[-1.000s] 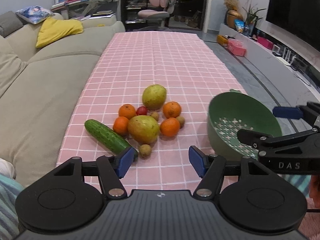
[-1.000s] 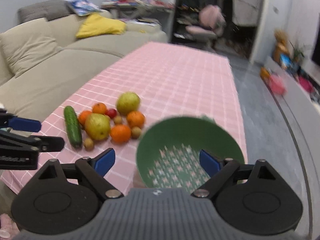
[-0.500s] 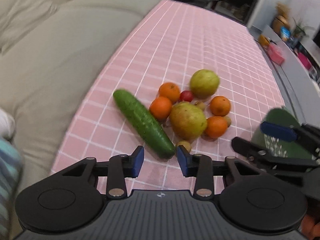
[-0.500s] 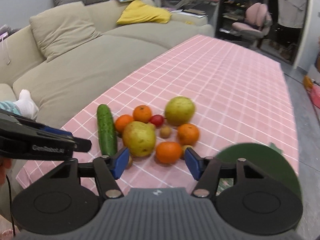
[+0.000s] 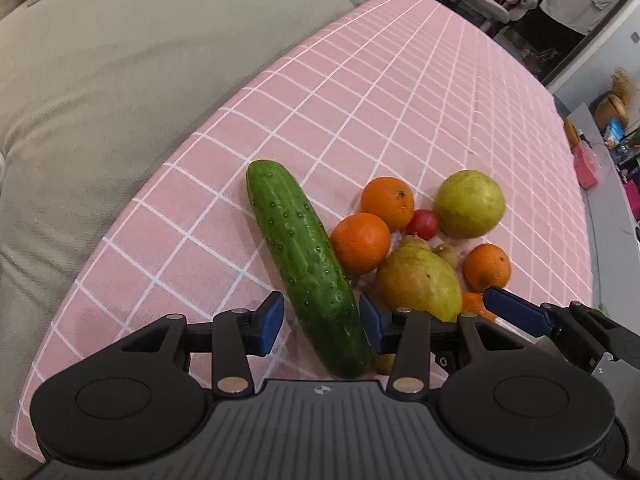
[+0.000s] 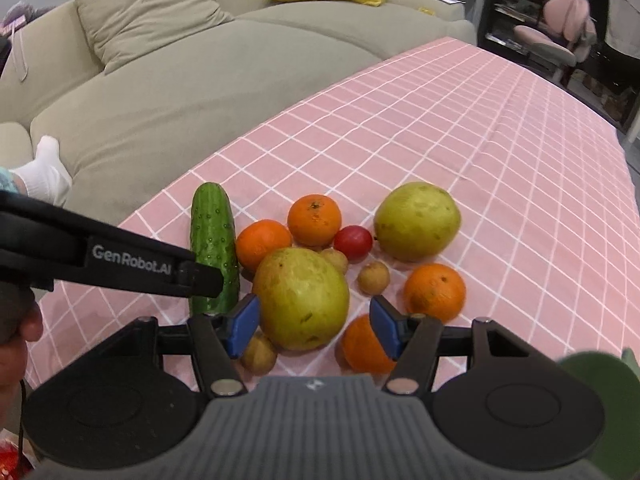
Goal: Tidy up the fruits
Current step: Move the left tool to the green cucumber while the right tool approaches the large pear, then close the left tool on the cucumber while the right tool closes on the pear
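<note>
Change since earlier: both tools have been brought down and forward onto the fruit pile; the green bowl (image 6: 596, 384), earlier in front of the right tool, is now being seen only as a sliver at the lower right of the right wrist view.
Left tool (image 5: 322, 322): is being held released, its blue pads on either side of the near end of the cucumber (image 5: 306, 268); the right pad is looking close to the skin, the left pad is standing apart from it.
Right tool (image 6: 314, 330): is being held released, its pads flanking the near pear (image 6: 302, 298) without pressing it.
Cucumber: is lying flat on the pink checked worktop (image 5: 400, 92), at the left of the pile, just beside an orange (image 5: 360, 242).
Pile: four oranges, two pears, a small red fruit (image 6: 353, 243) and several small brown fruits are being kept bunched together near the worktop's front edge.
Far pear (image 6: 416, 220): is sitting behind the pile, next to the red fruit.
Surroundings: a beige sofa (image 6: 168, 80) is running along the worktop's left side.
</note>
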A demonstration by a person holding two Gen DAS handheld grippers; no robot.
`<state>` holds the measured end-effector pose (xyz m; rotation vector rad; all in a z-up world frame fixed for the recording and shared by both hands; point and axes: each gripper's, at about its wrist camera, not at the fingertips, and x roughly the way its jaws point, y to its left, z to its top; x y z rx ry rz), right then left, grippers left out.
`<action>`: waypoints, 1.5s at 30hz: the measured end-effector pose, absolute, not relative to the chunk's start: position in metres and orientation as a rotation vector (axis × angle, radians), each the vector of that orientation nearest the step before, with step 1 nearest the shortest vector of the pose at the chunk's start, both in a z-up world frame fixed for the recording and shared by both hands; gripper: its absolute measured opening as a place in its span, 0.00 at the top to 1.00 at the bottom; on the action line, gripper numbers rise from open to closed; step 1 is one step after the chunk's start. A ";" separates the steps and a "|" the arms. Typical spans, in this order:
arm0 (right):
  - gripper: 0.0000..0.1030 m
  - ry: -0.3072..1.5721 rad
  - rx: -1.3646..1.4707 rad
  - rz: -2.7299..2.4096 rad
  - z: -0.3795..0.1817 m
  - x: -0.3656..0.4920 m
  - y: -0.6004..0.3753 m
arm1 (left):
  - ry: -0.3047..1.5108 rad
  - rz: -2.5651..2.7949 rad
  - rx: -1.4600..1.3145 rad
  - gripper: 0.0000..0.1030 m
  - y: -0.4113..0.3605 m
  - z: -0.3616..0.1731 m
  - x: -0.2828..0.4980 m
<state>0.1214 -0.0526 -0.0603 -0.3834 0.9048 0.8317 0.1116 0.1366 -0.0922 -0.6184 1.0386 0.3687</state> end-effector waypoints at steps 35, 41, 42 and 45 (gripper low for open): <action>0.43 0.952 -0.471 0.895 -0.068 0.126 -0.025 | 1.119 0.404 -0.528 0.52 0.153 -0.107 0.114; 0.40 0.942 -0.538 0.886 -0.074 0.123 -0.015 | 1.090 0.424 -0.559 0.50 0.154 -0.117 0.118; 0.40 0.939 -0.542 0.885 -0.075 0.123 -0.014 | 1.086 0.427 -0.553 0.50 0.155 -0.117 0.120; 0.40 0.940 -0.542 0.880 -0.076 0.124 -0.014 | 1.075 0.435 -0.560 0.51 0.158 -0.115 0.120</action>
